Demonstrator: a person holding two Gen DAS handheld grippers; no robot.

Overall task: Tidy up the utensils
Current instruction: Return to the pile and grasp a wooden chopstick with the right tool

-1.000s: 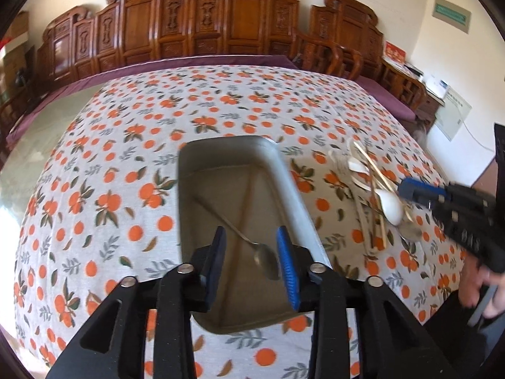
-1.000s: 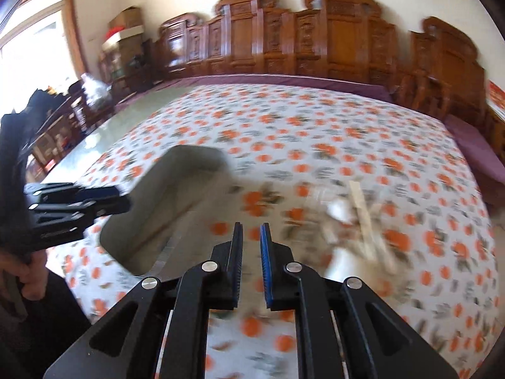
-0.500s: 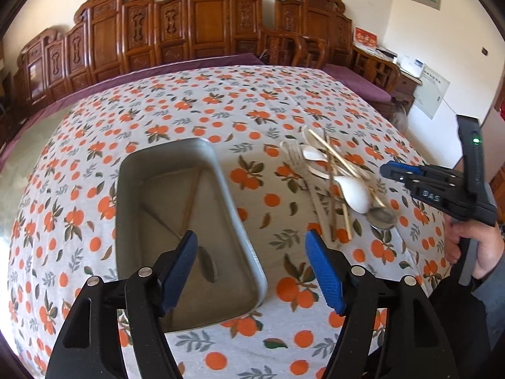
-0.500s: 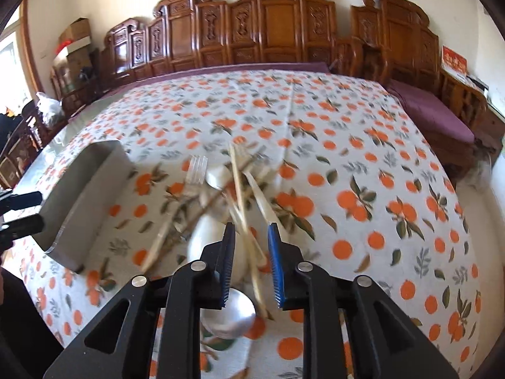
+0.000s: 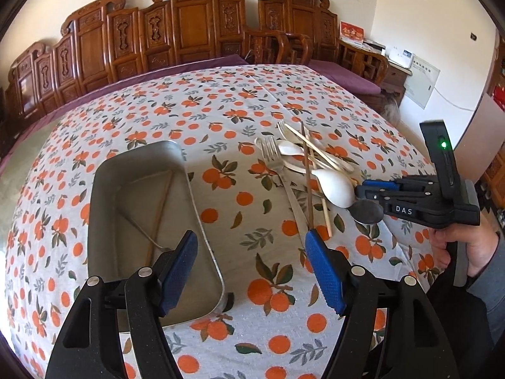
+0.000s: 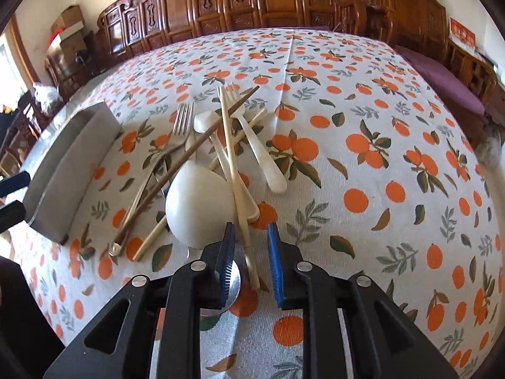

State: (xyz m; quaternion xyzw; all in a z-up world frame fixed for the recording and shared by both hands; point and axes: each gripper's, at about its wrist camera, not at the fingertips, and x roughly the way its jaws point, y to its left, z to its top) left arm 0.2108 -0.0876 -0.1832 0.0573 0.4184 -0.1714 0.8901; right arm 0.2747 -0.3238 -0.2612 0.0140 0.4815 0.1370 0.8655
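A grey metal tray (image 5: pixel 104 189) lies on the table with a metal spoon (image 5: pixel 142 230) and a wooden chopstick (image 5: pixel 161 208) inside. A pile of utensils lies to its right: a white ladle spoon (image 6: pixel 199 202), metal fork (image 6: pixel 176 135), dark chopstick (image 6: pixel 189 154), pale chopstick (image 6: pixel 235 183), white fork (image 6: pixel 258 145). My left gripper (image 5: pixel 252 262) is wide open and empty above the tray's near right corner. My right gripper (image 6: pixel 251 262) is part open, low over the pile, its fingers either side of the pale chopstick's near end; it also shows in the left wrist view (image 5: pixel 375 189).
The table wears an orange-print cloth (image 6: pixel 363 145). Carved wooden chairs (image 5: pixel 189 31) line the far side. A purple cushioned bench (image 6: pixel 442 79) stands at the right. The tray's side wall (image 6: pixel 66 170) stands left of the pile in the right wrist view.
My left gripper opened wide and drew back from the tray, leaving the spoon inside. My right gripper swung over to the utensil pile, moved down close to it and opened a little around the pale chopstick.
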